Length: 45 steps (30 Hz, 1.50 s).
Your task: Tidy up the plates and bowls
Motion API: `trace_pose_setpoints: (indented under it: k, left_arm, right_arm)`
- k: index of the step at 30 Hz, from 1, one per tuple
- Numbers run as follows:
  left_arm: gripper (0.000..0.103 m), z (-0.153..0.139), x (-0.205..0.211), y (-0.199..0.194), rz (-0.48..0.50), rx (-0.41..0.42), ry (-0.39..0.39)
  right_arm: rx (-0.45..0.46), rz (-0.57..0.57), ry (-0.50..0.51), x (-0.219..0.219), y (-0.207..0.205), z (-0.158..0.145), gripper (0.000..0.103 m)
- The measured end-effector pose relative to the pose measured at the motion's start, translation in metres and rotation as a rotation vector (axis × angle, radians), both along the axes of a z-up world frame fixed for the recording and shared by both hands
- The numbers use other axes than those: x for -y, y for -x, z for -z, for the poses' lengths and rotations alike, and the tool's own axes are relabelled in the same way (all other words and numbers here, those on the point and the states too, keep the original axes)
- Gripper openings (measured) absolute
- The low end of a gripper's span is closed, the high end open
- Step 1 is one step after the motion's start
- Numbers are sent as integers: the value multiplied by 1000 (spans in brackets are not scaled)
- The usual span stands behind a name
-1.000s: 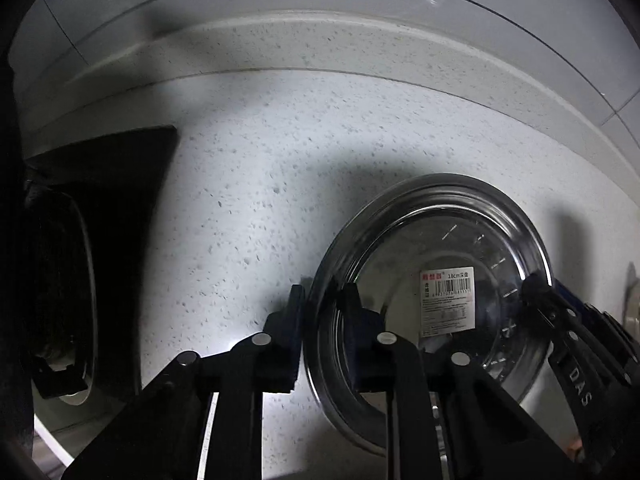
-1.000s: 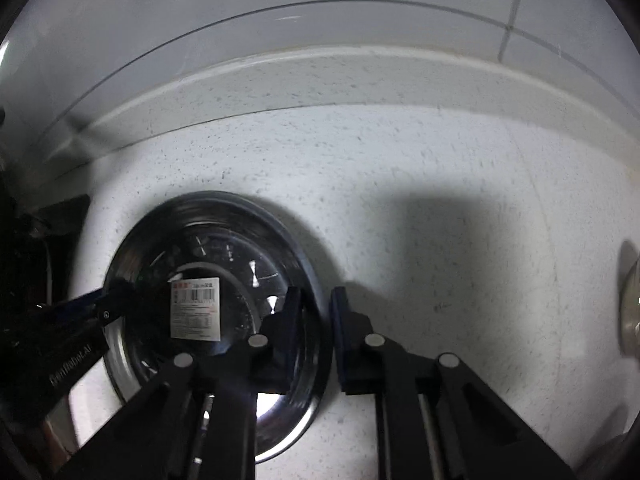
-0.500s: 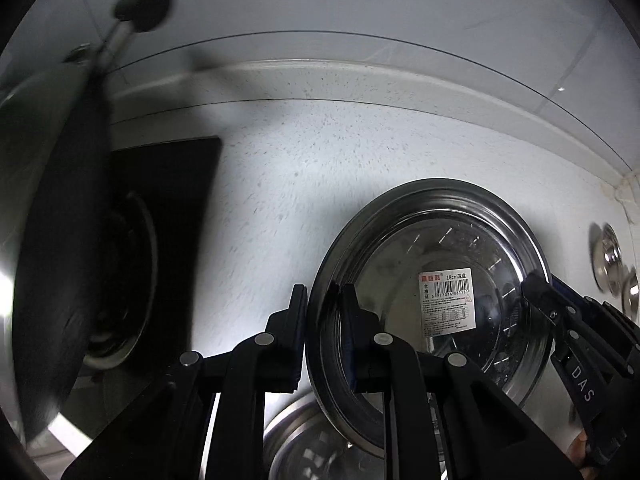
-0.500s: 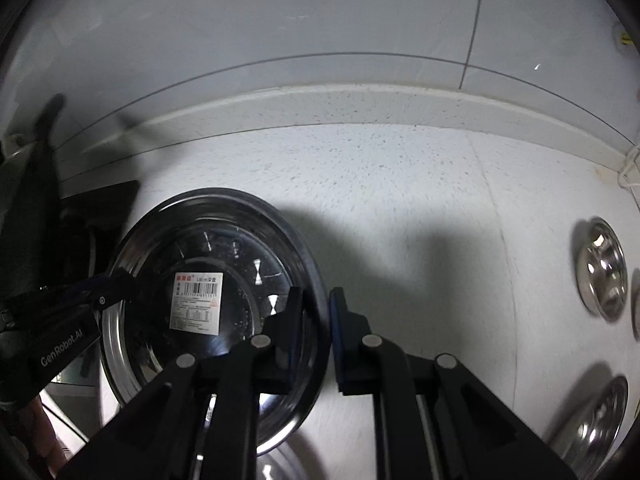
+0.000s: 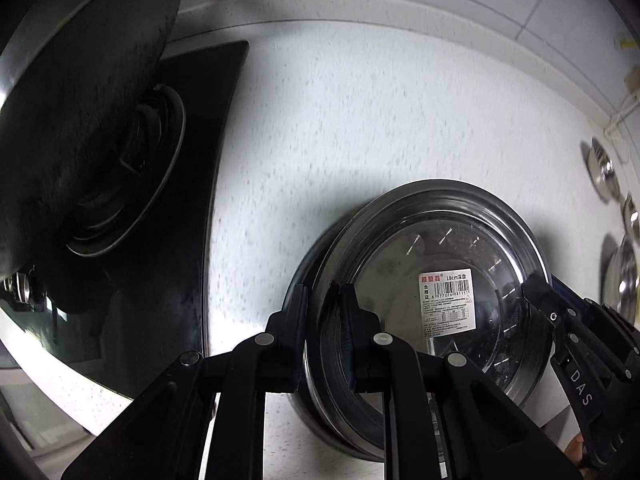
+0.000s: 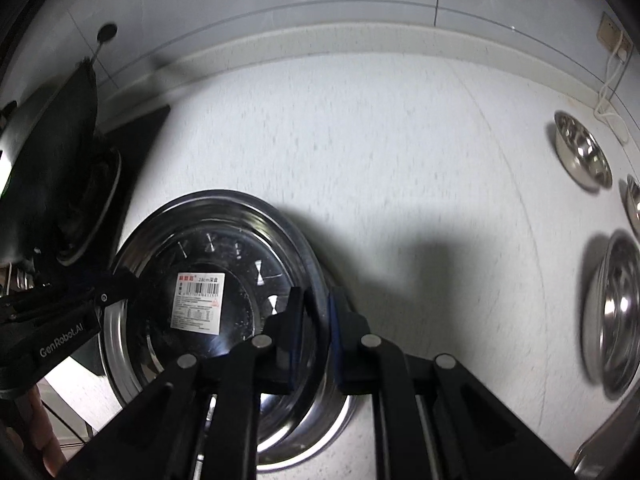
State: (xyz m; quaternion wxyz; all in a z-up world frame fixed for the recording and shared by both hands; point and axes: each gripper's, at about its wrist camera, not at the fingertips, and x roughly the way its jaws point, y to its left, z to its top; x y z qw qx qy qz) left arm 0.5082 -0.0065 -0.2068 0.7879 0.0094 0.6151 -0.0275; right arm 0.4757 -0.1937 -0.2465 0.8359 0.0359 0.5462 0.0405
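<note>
both the left gripper point(image 5: 323, 336) and right gripper point(image 6: 316, 332) pinch opposite rims of the steel plate point(image 5: 436, 280), held level above the worktop point(image 6: 400, 160) near its stove-side edge for steady carrying.

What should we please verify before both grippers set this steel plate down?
1. Left gripper fingers clamp the steel plate rim: ok.
2. Right gripper fingers clamp the opposite rim: ok.
3. Plate level: cannot tell.
4. Second plate directly beneath, aligned for stacking: cannot tell.
5. Wok on the stove clear of the plate: ok.
6. Steel bowls at the right, apart from the plate: ok.
</note>
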Motion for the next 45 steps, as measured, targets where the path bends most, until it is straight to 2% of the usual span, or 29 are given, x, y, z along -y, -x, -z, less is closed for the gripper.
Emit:
trace_pose_setpoints:
  k: [6,10,14,15,16,17,19,22,24,26,29,32,34,38,41,45]
  left_arm:
    - [11,13,1,7,17,-3,-14]
    - [11,16,0,8,11,9,-5]
    - [11,-11,-3,10,-40,57,44]
    - [14,-23,0,10,-41,77,64]
    - [22,-36,7,10,-30,97,87]
    - [28,-49,18,10,-9,113,112]
    - [52,-67,43,6,45,134,171]
    - [56,-85,99,6,163,131,242]
    - [64,-85,147,4,249,86,283]
    - [65,-78,191,4,317,39,320]
    - [65,-67,257,9,404,-10,327]
    - [65,-50,320,16,450,-76,301]
    - [65,-30,345,18,467,-121,283]
    - [65,-6,386,19,464,-165,211]
    - [65,8,392,17,441,-195,182]
    - [65,23,399,13,435,-210,142]
  right_arm:
    - [-36,42,20,-7,-2,24,14]
    - [-59,53,-4,-6,4,24,16]
    - [-20,83,-37,13,13,5,17]
    - [-1,90,-53,20,15,-3,18]
    - [20,103,-71,30,16,-12,19]
    - [45,123,-86,45,20,-22,20]
    - [88,171,-105,80,30,-42,21]
    - [156,285,-91,152,46,-70,23]
    - [181,359,-62,202,63,-82,26]
    - [198,440,-19,251,75,-87,29]
    - [182,550,29,323,99,-76,31]
    - [137,637,-27,377,116,-52,31]
    - [103,670,-78,401,124,-32,31]
    - [71,666,-165,429,123,-7,31]
    - [44,646,-220,435,112,10,31]
    - [19,634,-275,431,103,29,44]
